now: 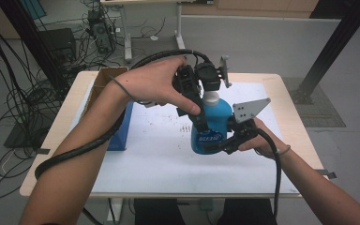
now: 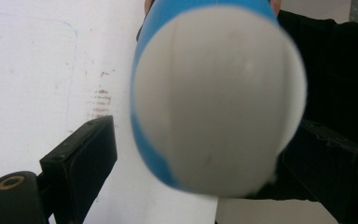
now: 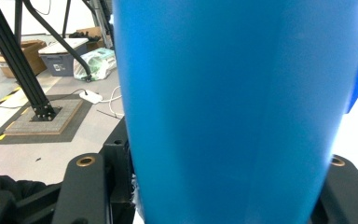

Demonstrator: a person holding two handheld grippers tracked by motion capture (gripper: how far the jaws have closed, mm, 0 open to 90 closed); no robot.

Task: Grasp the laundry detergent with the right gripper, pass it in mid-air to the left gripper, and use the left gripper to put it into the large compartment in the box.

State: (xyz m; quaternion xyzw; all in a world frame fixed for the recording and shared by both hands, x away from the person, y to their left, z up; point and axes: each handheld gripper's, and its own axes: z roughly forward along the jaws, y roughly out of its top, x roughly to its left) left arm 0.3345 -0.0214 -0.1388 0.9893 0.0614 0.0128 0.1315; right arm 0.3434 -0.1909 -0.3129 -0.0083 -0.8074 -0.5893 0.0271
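Blue bottle (image 1: 211, 124) upright at frame centre on the tabletop (image 1: 159, 154), right tool (image 1: 227, 140) clenched on its body, left tool (image 1: 201, 82) released, jaws straddling the white cap (image 2: 219, 98); cap still on, gripping and unscrewing probably left.

Between the right gripper's (image 1: 218, 140) matt black jaws, the blue bottle (image 1: 212, 123) is showing as smooth plastic with a soft sheen. Under the left gripper (image 1: 193, 84), its white cap (image 2: 219, 100) is looking smooth and matt, also plastic. Beneath both, the white sheet (image 1: 159, 154) is looking matt, faintly stained, on a pale wood-look table (image 1: 58, 136). Left of them, a brown cardboard box (image 1: 104, 77) is looking dull and rough.
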